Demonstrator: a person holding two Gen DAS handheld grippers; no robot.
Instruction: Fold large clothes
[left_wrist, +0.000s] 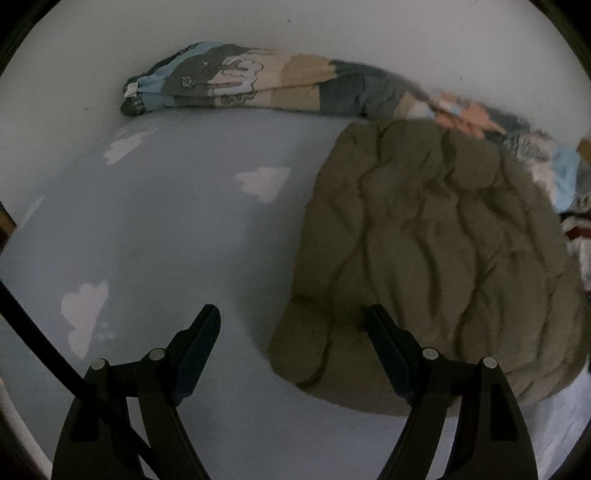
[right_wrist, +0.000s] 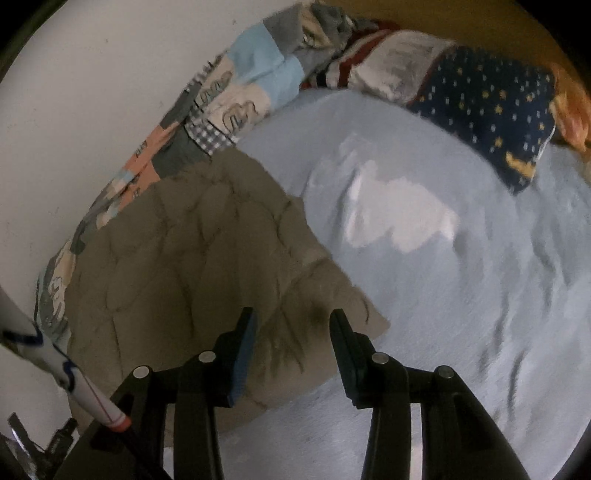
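A folded olive-green garment (left_wrist: 436, 251), heavily creased, lies on a pale blue bed sheet (left_wrist: 166, 229) printed with white clouds. In the left wrist view it fills the right half of the frame, and the left tongs (left_wrist: 291, 321) stand wide apart at the bottom centre, holding nothing; their right finger overlaps the garment's lower left edge, while the left finger sits over bare sheet.

In the right wrist view the garment (right_wrist: 184, 266) takes up the lower left of the frame, and the right tongs (right_wrist: 291, 325) are parted at the bottom centre, with the garment's lower right corner showing in the gap between the fingers. Nothing is clamped; whether the fingers touch the cloth cannot be told.

A rolled patchwork blanket (left_wrist: 258, 81) runs along the white wall (left_wrist: 332, 29) behind the garment. A dark blue star-patterned pillow (right_wrist: 491, 110) lies at the upper right of the right wrist view.
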